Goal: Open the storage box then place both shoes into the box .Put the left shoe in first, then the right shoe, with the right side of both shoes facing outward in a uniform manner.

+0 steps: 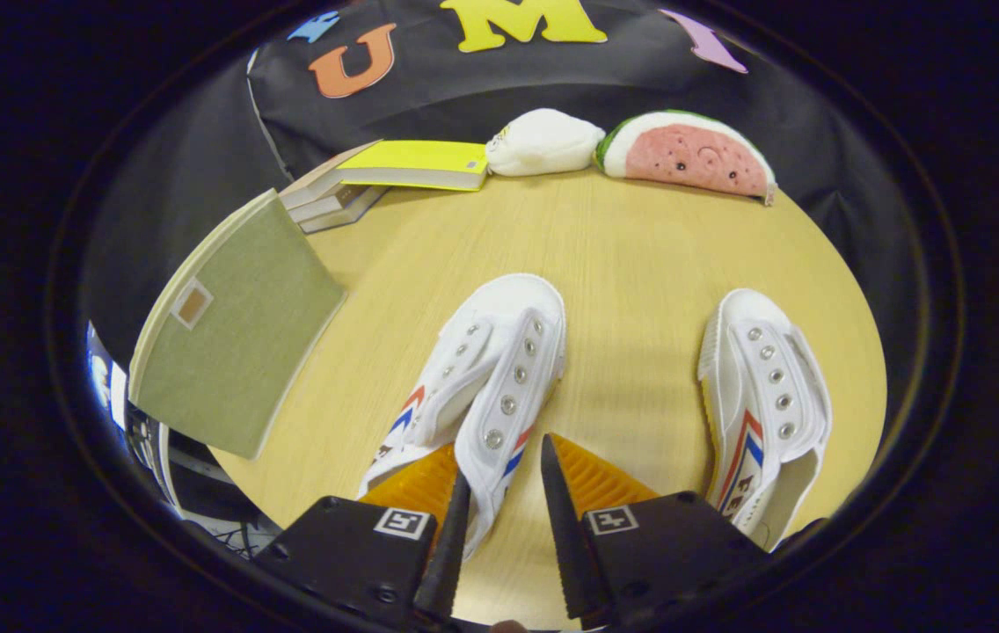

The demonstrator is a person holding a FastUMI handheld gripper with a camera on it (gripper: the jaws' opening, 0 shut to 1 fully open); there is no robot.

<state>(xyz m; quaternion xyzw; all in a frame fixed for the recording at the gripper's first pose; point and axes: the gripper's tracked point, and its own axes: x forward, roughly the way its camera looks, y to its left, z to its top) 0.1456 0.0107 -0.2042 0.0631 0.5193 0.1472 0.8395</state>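
Storage box [231,338]: a flat, olive-green, fabric-textured panel with a pale rim stands tilted at the tabletop's [640,255] edge, to the left of the shoes and ahead of the fingers. A small square label with a tan centre is fixed near its upper corner; no writing can be read on it. Whether the box is open or closed cannot be told.

Left-hand shoe [482,378]: white canvas, unlaced, metal eyelets in two rows, red and blue diagonal stripes along the side. It lies tilted on its side, heel end toward the hand-held gripper [504,475]. Its side wall runs into the gap between the fingers, with one finger overlapping the shoe's opening; the other finger stands clear of the canvas.

Right-hand shoe [763,404]: same make, white canvas with metal eyelets and a red and blue striped side patch; the small dark print on it is too small to read. It lies well apart from the first, beside the gripper's right finger.

Hand-held gripper: partly open, ribbed inner faces on the fingers, not clamped on anything.

Tabletop: light wood-grain laminate. At its far edge lie a stack of books [376,176] with a yellow-covered one on top, a white soft toy [543,141], and a plush watermelon slice [689,154] with a pink face and green rind.
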